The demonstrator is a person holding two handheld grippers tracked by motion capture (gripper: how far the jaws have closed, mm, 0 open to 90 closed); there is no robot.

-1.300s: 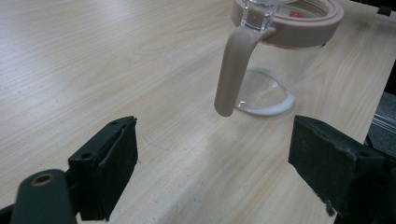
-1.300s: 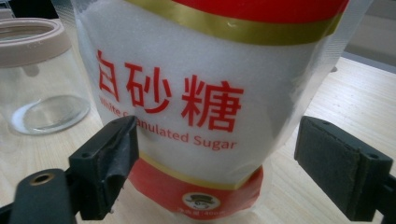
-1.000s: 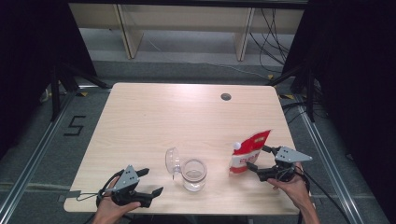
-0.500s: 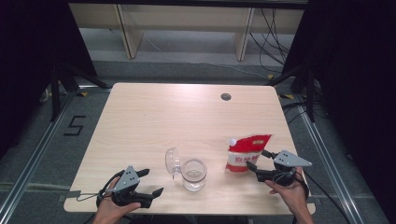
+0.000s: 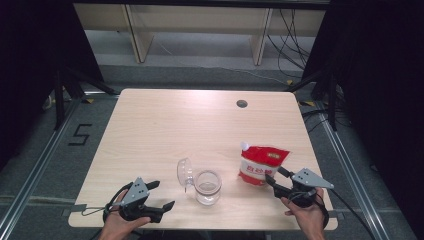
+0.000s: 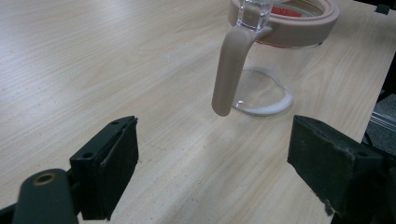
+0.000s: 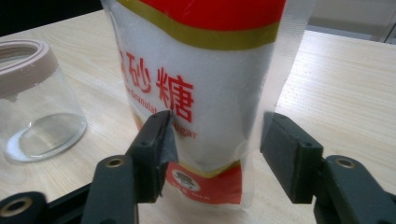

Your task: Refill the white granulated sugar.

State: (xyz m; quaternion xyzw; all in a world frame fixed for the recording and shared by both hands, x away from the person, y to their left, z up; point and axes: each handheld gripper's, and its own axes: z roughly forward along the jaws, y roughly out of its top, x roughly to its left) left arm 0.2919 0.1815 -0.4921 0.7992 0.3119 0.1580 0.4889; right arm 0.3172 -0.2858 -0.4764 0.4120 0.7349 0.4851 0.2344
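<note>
I'm standing the sugar pouch (image 5: 262, 164) upright on the table (image 5: 165, 130), my right gripper (image 5: 276, 179) spread around its base, not pinching. The open glass jar (image 5: 207, 186) is sitting beside it; my left gripper (image 5: 161, 195) is waiting spread. Pouring seems undone.

The table (image 5: 165, 130) at the frame's centre is pale wood-grain laminate, smooth and matt. The jar (image 5: 207, 187), lower centre, is clear glossy glass with a matt beige plastic rim (image 6: 299, 28) and latch (image 6: 231, 70). The sugar pouch (image 7: 205, 88) is shiny plastic film, red and see-through. Gripper pads (image 6: 119, 163) look matt black, slightly rough rubber.
</note>
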